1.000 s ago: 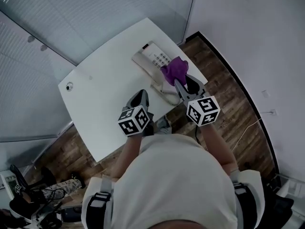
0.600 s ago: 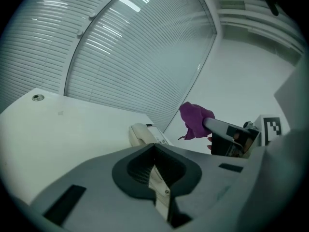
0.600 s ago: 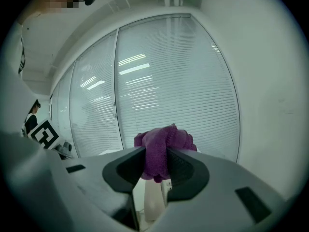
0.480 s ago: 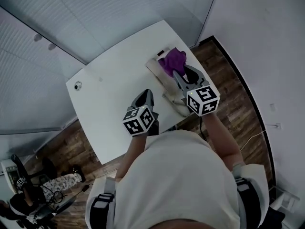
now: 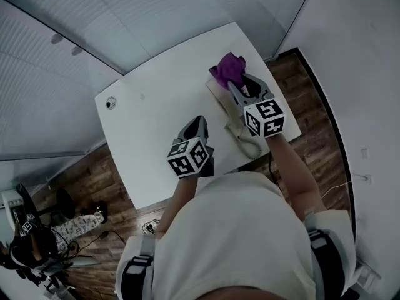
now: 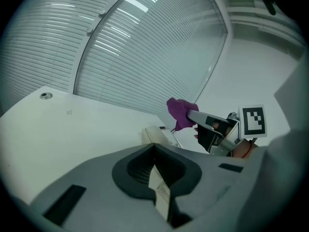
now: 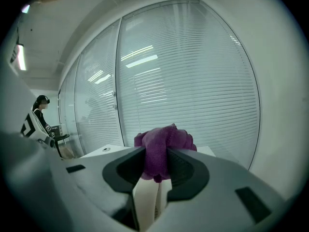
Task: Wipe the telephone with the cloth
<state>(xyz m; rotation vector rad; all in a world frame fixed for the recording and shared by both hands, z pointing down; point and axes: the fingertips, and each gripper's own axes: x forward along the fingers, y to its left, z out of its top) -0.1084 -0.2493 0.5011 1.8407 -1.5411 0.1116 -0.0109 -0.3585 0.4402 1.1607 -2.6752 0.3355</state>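
A beige telephone (image 5: pixel 220 96) lies near the right edge of the white table (image 5: pixel 156 99), with its coiled cord (image 5: pixel 245 140) toward me. My right gripper (image 5: pixel 232 87) hovers over the phone's far end and is shut on a bunched purple cloth (image 5: pixel 227 68). The right gripper view shows the cloth (image 7: pixel 164 144) pinched between the pads. My left gripper (image 5: pixel 196 125) is shut and empty over bare table left of the phone. From the left gripper view, the telephone (image 6: pixel 157 135) sits ahead, and the right gripper (image 6: pixel 192 115) holds the cloth (image 6: pixel 180 111) above it.
A small round grommet (image 5: pixel 110 103) sits in the table's far left corner. Glass walls with blinds run behind the table. Wooden floor surrounds it, with equipment at the lower left (image 5: pixel 28 233). A person (image 7: pixel 41 115) stands beyond the glass.
The right gripper has carried the purple cloth along the telephone toward its far end. The left gripper has drifted slightly the same way, still shut.
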